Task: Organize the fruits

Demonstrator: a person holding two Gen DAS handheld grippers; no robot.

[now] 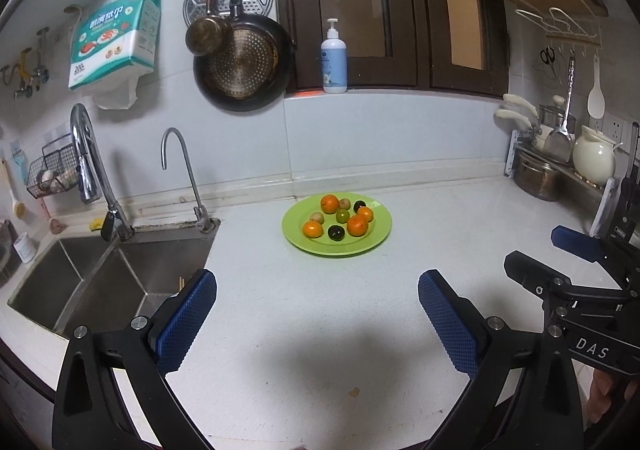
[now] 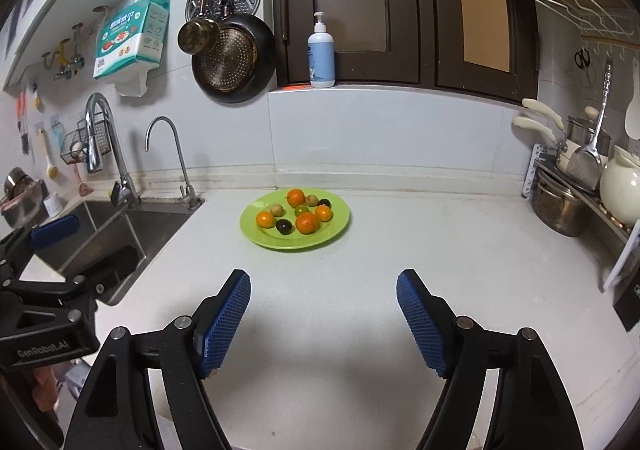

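A green plate point(image 1: 376, 240) point(image 2: 340, 228) sits on the white counter near the back wall. It holds several oranges point(image 1: 357, 225) point(image 2: 307, 223), two dark plums point(image 1: 336, 232) point(image 2: 283, 226), a green grape-like fruit point(image 1: 342, 215) point(image 2: 301, 210) and small tan fruits point(image 1: 317, 217) point(image 2: 275, 209). My left gripper point(image 1: 316, 290) is open and empty, well short of the plate. My right gripper point(image 2: 323, 286) is open and empty, also short of the plate. The right gripper shows at the right edge of the left wrist view point(image 1: 552, 254); the left gripper shows at the left of the right wrist view point(image 2: 76, 246).
A steel sink point(image 1: 100, 282) point(image 2: 116, 234) with two taps lies to the left. A dish rack with pots and a white teapot point(image 1: 594, 157) point(image 2: 620, 185) stands at the right. A soap bottle point(image 1: 334, 57) is on the window sill.
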